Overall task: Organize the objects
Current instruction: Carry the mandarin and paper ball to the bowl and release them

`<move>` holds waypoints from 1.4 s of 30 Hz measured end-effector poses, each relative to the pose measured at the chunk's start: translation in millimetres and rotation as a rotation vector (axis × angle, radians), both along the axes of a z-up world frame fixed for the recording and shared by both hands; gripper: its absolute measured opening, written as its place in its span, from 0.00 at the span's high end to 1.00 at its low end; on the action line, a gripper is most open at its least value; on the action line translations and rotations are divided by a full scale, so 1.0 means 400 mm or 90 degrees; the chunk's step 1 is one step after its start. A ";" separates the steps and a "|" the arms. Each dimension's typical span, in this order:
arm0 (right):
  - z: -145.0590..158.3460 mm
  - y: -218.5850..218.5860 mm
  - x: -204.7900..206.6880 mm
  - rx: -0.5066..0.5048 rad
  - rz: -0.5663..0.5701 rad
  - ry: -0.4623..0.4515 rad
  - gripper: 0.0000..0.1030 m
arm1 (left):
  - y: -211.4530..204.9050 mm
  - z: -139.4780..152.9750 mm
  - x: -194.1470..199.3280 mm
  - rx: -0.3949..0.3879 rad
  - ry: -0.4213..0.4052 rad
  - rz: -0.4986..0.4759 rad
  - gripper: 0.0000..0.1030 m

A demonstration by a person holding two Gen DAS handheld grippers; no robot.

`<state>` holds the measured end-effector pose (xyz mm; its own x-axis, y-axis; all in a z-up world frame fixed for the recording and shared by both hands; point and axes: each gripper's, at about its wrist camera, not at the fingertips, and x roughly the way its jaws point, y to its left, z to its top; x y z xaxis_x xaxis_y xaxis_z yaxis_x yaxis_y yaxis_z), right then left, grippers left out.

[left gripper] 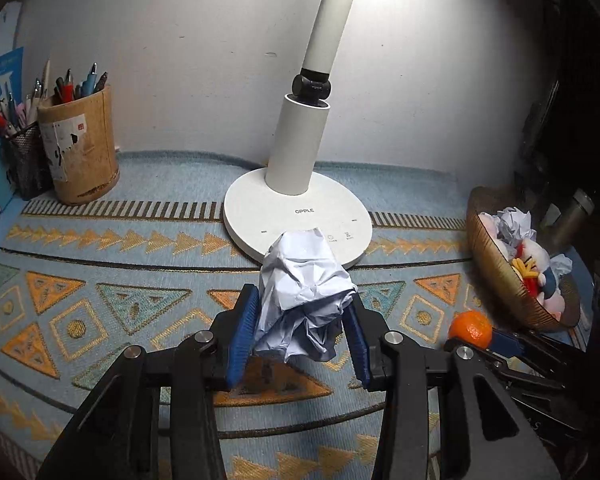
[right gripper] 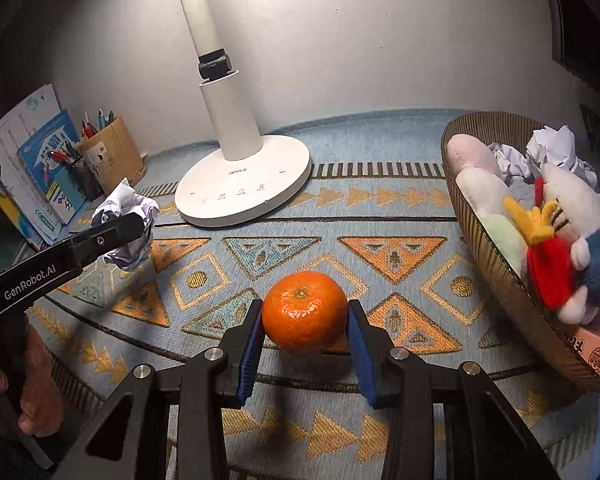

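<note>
Lower centre of its view, the left claw (left gripper: 300,322) pinches a crumpled paper ball (left gripper: 304,292) before the lamp base (left gripper: 260,216). The right claw (right gripper: 305,328) clamps a mandarin (right gripper: 304,312) amid open patterned mat (right gripper: 380,200). At right, the basket (right gripper: 500,264) holds plush toys (right gripper: 572,248) and crumpled paper (right gripper: 552,148).

Orange tangerine (right gripper: 304,312); white paper ball (left gripper: 304,292); blue-orange geometric-patterned cloth (right gripper: 380,208).

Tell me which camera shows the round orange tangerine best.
The right wrist view: the round orange tangerine sits centred and fully lit between the right claw pads. The left wrist view shows only a small tangerine near its right edge, its lower part hidden behind the claw.
</note>
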<state>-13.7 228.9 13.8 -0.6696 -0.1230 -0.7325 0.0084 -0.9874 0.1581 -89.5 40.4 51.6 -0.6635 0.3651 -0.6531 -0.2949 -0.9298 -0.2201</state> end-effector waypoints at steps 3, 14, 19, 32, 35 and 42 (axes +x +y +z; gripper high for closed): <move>0.028 0.018 0.054 -0.011 -0.002 0.008 0.62 | 0.037 0.034 0.047 0.001 0.015 -0.020 0.62; 0.293 0.301 0.200 0.028 -0.154 0.152 0.62 | 0.359 0.215 0.108 0.036 0.105 -0.162 0.62; 0.304 0.491 0.159 0.023 -0.247 0.134 0.62 | 0.531 0.201 0.065 0.038 0.093 -0.204 0.62; 0.211 0.620 0.044 -0.020 -0.226 0.067 0.61 | 0.618 0.107 -0.024 0.041 0.035 -0.187 0.24; 0.209 0.605 0.063 -0.007 -0.221 0.070 0.61 | 0.585 0.103 -0.014 0.042 0.029 -0.177 0.24; 0.232 0.486 0.124 0.012 -0.176 0.072 0.61 | 0.441 0.131 0.072 0.037 0.051 -0.143 0.24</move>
<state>35.9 423.3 106.7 -0.7528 0.0883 -0.6523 -0.2455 -0.9571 0.1538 -60.6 216.9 103.9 -0.6101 0.5451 -0.5751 -0.5120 -0.8251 -0.2390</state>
